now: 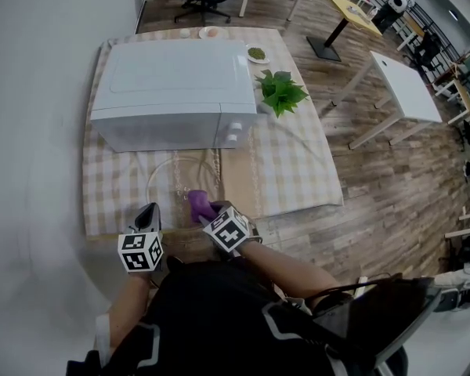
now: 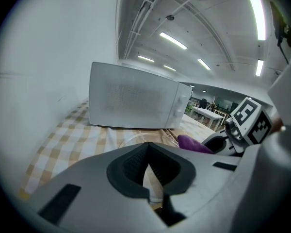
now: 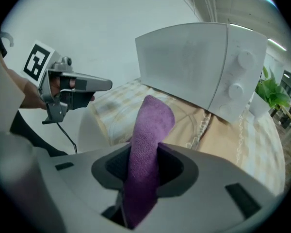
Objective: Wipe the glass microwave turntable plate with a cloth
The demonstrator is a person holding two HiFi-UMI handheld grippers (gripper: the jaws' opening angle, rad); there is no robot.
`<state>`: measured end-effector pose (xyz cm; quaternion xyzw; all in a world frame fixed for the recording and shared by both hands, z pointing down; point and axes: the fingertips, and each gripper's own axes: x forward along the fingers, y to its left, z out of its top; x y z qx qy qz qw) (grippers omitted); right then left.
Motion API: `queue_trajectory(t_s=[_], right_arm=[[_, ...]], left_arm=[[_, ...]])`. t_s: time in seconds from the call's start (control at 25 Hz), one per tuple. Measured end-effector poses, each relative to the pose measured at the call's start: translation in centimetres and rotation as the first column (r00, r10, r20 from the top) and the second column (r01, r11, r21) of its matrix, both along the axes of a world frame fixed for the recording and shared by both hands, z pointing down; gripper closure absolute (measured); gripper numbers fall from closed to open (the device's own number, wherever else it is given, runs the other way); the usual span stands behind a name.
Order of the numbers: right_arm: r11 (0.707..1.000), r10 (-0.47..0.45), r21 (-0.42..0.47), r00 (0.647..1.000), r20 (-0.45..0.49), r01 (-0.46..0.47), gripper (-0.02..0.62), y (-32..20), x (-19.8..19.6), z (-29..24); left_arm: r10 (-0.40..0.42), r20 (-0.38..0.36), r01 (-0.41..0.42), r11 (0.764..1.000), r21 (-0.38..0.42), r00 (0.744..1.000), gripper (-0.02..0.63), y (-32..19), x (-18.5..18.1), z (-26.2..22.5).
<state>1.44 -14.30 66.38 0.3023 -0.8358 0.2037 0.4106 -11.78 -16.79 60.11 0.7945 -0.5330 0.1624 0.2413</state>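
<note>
Your left claw (image 1: pixel 150 210) (image 2: pixel 146 150) is pinched onto the near-left rim of the one glass turntable plate (image 1: pixel 180 175) (image 2: pixel 131 140). Its dark ribbed pads meet at the tips, with the clear edge running in between them. You have two claws in play, each a smooth grey shell carrying one cube of black-and-white square markers (image 1: pixel 140 251). The plate is a thin, transparent disc lying flat on the table in front of the microwave. It rests partly on the beige-and-white checked tablecloth (image 1: pixel 110 178), and the checks show through the glass.

At the plate's near-right edge sits the single cloth (image 1: pixel 197 204) (image 3: pixel 150 130), purple and nubby like terry. It is folded into a thick strip that stands up out of your right claw (image 1: pixel 211 214) (image 3: pixel 143 154), whose jaws are clamped on its lower part.

Behind the plate stands one microwave (image 1: pixel 176 84), a boxy white shell with rounded corners, its door closed. Two round knobs (image 3: pixel 243 58) are stacked on its right front panel. One plain tan runner (image 1: pixel 239 175) with a lacy edge lies under the plate's right side. Farther right, beside the microwave, are one small round dish (image 1: pixel 257 54) with something green in it and one leafy green plant (image 1: pixel 280 91).
</note>
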Motion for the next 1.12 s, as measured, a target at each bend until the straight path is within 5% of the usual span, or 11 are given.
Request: queue_trajectory(t_s=[0.52,1.12], right_arm=[[0.990,0.070,0.127,0.996,-0.054,-0.063,0.457,-13.6,2.2,-0.7],[0.993,0.048,0.107,0.996,-0.075,-0.040,0.457,-14.3,2.2,2.1]], left_arm=[[-0.032,0.043,0.031,0.999,0.017,0.999,0.598,-1.5,-0.7,-1.6],[-0.054,0.055,0.055,0.998,-0.013,0.997,0.598,-1.4,-1.0,-1.3]])
